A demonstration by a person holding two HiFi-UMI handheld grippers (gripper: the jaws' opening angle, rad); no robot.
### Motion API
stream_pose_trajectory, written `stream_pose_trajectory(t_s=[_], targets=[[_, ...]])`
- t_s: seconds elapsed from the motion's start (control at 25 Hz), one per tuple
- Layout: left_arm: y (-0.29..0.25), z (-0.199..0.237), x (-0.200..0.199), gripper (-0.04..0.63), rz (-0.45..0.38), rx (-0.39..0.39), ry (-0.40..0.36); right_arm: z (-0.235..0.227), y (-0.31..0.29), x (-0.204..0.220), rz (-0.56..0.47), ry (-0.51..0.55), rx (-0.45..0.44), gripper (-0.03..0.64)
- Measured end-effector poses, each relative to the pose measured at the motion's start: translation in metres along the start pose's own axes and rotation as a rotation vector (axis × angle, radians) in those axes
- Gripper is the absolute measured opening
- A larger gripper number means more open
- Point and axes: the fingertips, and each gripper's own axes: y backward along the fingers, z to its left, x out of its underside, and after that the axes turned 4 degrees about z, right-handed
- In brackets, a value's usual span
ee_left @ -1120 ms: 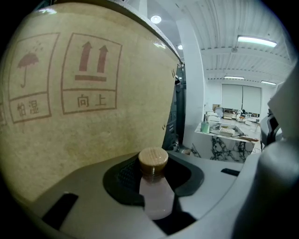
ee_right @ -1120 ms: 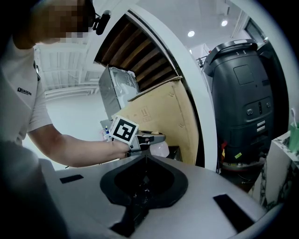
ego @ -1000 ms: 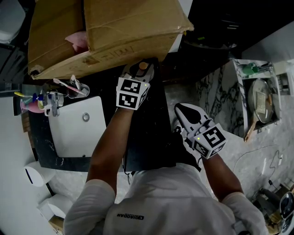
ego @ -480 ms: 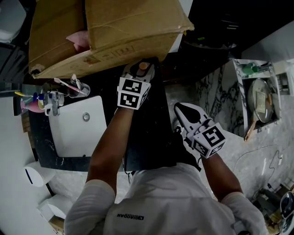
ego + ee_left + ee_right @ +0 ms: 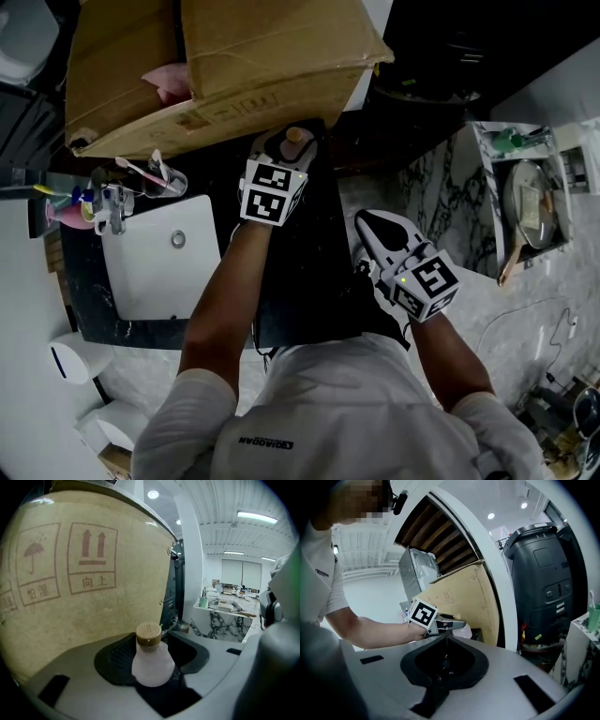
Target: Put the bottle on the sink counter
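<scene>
Left gripper (image 5: 287, 142): its jaws have just been opening and stand wide. The bottle (image 5: 151, 662) is upright between them, and neither pad presses on it. I judge the grip released.

Bottle: a small, flask-shaped thing with a frosted pale body and a cork (image 5: 149, 633). In the head view it sits at upper centre, just below the box (image 5: 234, 66), on a dark surface. Whether that surface belongs to the counter around the sink (image 5: 155, 258) at left cannot be told.

Handling, as a judgement: probably glass, so light, stiff, breakable and smooth enough to slip. Hold should be taken across the broad belly, low down. The cork may pull out, and the sloped shoulder would squeeze upward out of the pads.

Pose: the left forearm reaches from lower centre up the frame, with the gripper tipped slightly downward. The right gripper (image 5: 446, 639) is held back at centre right, jaws together on nothing.
</scene>
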Motion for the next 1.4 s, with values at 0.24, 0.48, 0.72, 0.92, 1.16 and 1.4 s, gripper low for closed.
stream_pose_trajectory(t_s=[0.24, 0.48, 0.72, 0.92, 1.16, 1.4], targets=[[0.014, 0.000, 0.002, 0.213, 0.010, -0.007, -0.004, 0.008, 0.004, -0.003, -0.011, 0.009, 0.001, 0.043], [0.039, -0.007, 0.010, 0.213, 0.017, -0.006, -0.018, 0.019, 0.007, -0.001, -0.014, 0.020, -0.001, 0.042], [0.058, -0.014, 0.010, 0.213, 0.007, -0.001, 0.029, 0.034, 0.011, -0.005, -0.024, 0.038, 0.002, 0.042], [0.078, -0.019, 0.007, 0.209, -0.013, 0.003, 0.053, 0.048, 0.016, -0.006, -0.037, 0.052, -0.002, 0.043], [0.104, -0.021, 0.004, 0.132, -0.039, -0.014, 0.080, 0.064, 0.023, -0.005, -0.052, 0.042, -0.001, 0.041], [0.141, -0.018, -0.003, 0.014, -0.076, -0.007, 0.186, 0.067, 0.032, -0.012, -0.107, -0.060, -0.005, 0.040]])
